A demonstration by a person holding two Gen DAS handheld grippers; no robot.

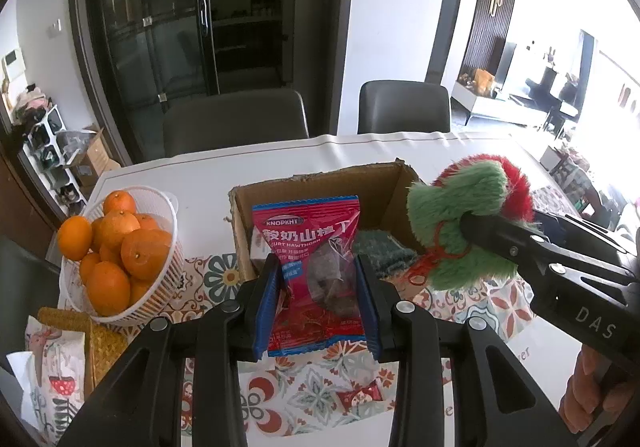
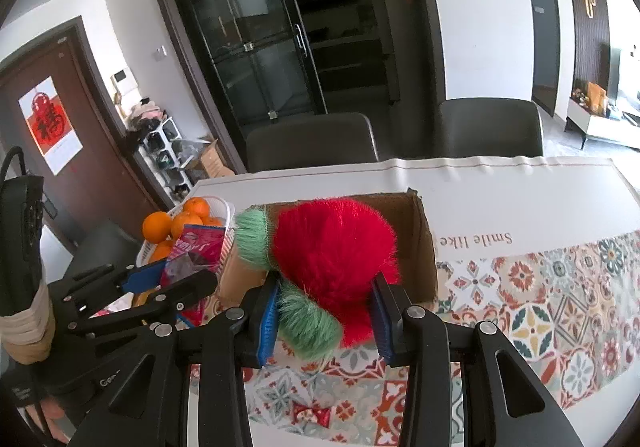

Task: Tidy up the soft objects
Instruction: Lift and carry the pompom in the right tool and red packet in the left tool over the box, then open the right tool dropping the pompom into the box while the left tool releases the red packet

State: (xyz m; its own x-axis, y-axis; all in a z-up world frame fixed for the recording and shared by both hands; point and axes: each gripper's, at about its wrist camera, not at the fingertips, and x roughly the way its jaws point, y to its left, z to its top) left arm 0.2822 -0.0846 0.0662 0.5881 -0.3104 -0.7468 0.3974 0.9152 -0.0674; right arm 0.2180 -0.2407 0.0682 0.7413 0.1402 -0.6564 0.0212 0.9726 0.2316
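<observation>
Plush strawberry toy (image 2: 332, 271), red with green fuzzy leaves, sits clamped between the blue pads of my right gripper (image 2: 324, 315), held just at the near edge of the open cardboard box (image 2: 420, 247). From the left wrist view I see the same toy (image 1: 460, 215) off to the right, beside the box's right wall. My left gripper (image 1: 318, 303) is clenched on a red snack packet (image 1: 312, 271), which stands upright in front of the box (image 1: 320, 187). The packet reads "KNOPKHT" and "YOGURT HAWTHORN", partly cut off, with large Chinese characters between. A dark green knitted cloth (image 1: 380, 251) lies inside the box. The right gripper's arm (image 1: 592, 323) bears the letters "DAS". A white basket (image 1: 160, 215) of oranges (image 1: 120, 243) stands left of the box on the patterned tablecloth (image 2: 540, 307), whose white margin reads "Smile like", seen upside down.
</observation>
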